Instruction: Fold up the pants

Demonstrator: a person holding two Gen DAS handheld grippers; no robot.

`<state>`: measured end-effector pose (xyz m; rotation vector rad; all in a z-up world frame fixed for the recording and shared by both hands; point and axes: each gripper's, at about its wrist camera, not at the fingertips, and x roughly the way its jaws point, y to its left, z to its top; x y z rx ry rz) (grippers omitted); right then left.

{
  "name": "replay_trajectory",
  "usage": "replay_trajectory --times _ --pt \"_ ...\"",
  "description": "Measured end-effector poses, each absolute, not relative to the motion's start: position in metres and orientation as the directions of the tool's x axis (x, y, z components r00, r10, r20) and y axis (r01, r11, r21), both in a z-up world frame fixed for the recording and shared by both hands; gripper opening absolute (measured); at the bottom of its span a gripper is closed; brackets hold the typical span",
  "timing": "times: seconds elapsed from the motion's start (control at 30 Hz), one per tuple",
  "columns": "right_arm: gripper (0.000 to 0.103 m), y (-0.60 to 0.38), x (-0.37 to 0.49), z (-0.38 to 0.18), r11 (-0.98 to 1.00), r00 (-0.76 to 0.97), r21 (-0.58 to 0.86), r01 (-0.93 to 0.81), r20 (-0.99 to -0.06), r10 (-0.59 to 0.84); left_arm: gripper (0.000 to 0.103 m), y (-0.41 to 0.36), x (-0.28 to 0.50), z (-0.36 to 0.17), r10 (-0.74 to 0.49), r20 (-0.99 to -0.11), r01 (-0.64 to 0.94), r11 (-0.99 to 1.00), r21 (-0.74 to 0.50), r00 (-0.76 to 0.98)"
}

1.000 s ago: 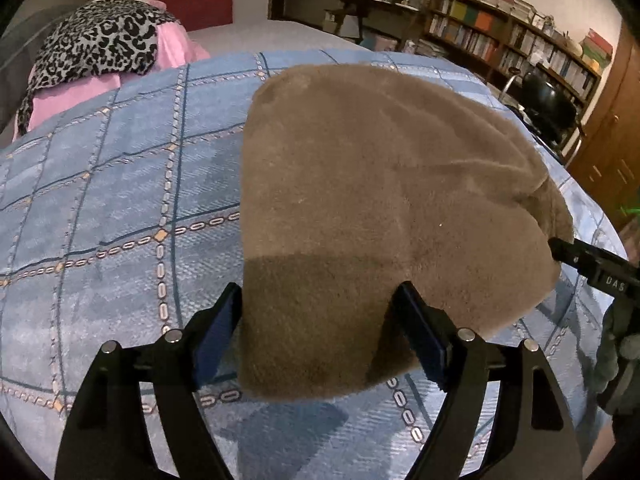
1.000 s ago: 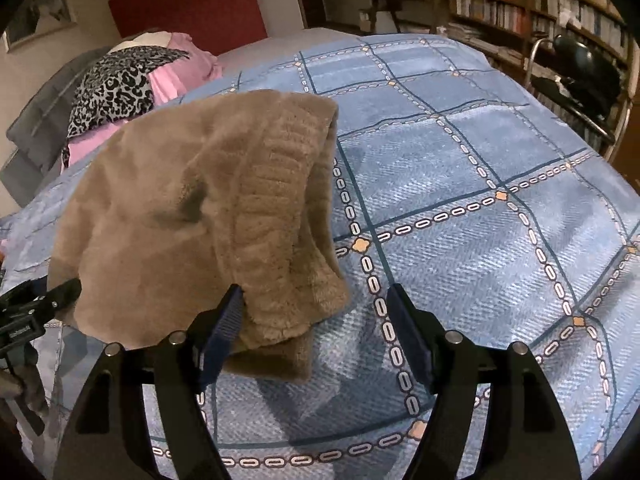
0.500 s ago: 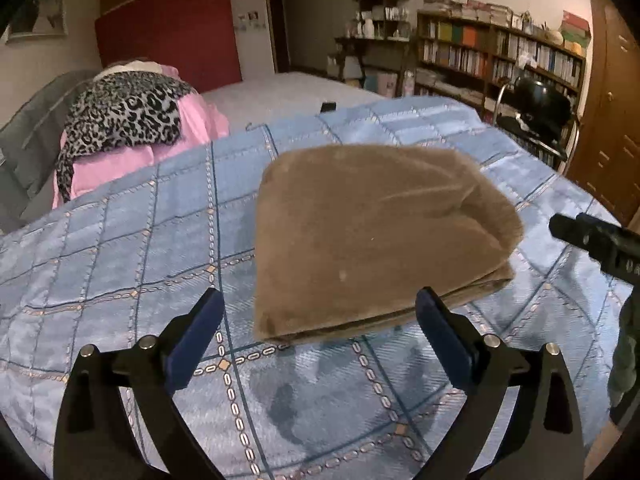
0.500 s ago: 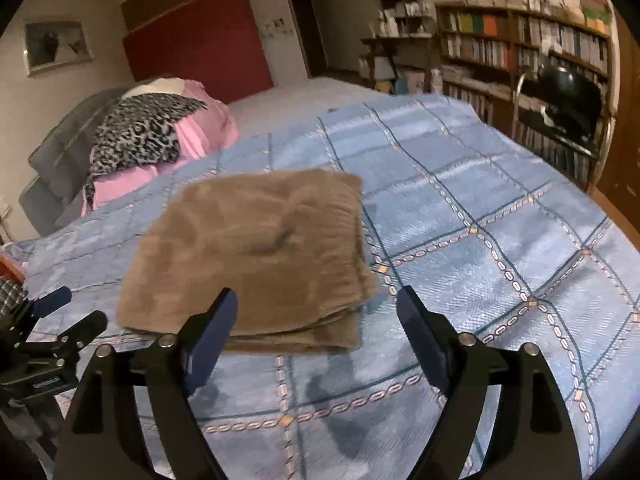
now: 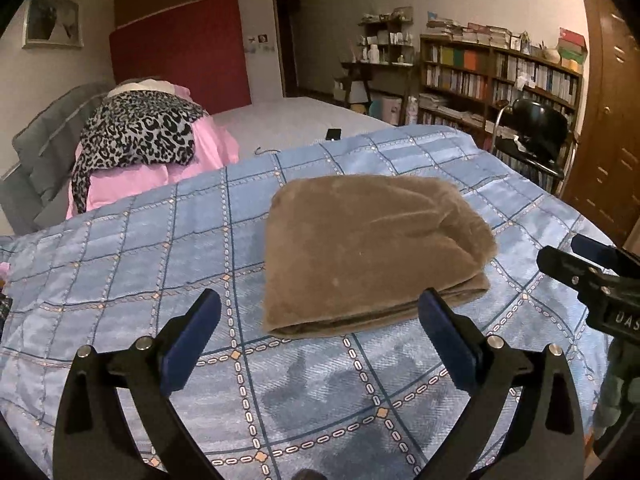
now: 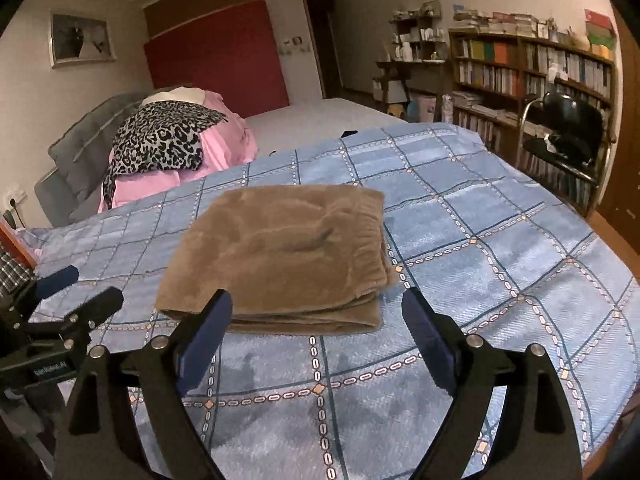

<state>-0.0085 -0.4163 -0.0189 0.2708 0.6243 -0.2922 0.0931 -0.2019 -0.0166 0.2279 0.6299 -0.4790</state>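
Observation:
Brown fleece pants [image 5: 372,248] lie folded in a thick rectangle on the blue checked bedspread [image 5: 160,264]. My left gripper [image 5: 320,308] hovers above and in front of their near fold, open wide, with nothing between the pads. In the right wrist view the pants [image 6: 280,256] show their ribbed waistband at the right. My right gripper [image 6: 316,302] hangs before their near edge; its jaws are opening and touch no cloth. Each gripper shows in the other's view: the right gripper [image 5: 592,276] at the right edge, the left gripper [image 6: 60,300] at the left edge.
A pink bedding pile [image 5: 160,172] topped by a leopard-print cloth [image 5: 140,136] sits far left, beside grey cushions [image 5: 40,168]. A small dark device [image 5: 333,133] lies on the white sheet. A black chair [image 5: 536,136] and bookshelves [image 5: 500,76] stand right of the bed.
Both grippers have drawn back and risen away from the pants, and their jaws have spread wider. The pants, earlier close up at the fingers, now lie folded and free on the bedspread.

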Motion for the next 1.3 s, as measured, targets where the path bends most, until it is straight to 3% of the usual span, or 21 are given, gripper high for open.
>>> replay_trajectory --times 0.3,0.37,0.67,0.83,1.3 --pt "0.086 -0.401 -0.019 -0.007 0.932 0.79 0.133 0.336 -0.578 -0.203 0.1 -0.198 0.082 -0.002 -0.327 -0.587 0.468 0.878 0.102 0.741" --pt "0.092 -0.397 -0.022 -0.005 0.933 0.795 0.125 0.337 -0.569 -0.211 0.1 -0.196 0.08 0.001 -0.325 -0.581 0.465 0.879 0.106 0.746" --pt "0.098 -0.379 -0.027 0.004 0.938 0.805 0.064 0.34 -0.536 -0.255 0.1 -0.194 0.069 0.01 -0.314 -0.559 0.449 0.886 0.119 0.768" --pt "0.098 -0.377 -0.028 0.007 0.935 0.803 0.064 0.348 -0.536 -0.262 0.1 -0.198 0.069 0.009 -0.27 -0.57 0.428 0.89 0.161 0.776" --pt "0.098 -0.38 -0.025 0.006 0.925 0.769 0.023 0.38 -0.564 -0.302 0.1 -0.201 0.074 0.002 -0.272 -0.611 0.435 0.89 0.133 0.743"
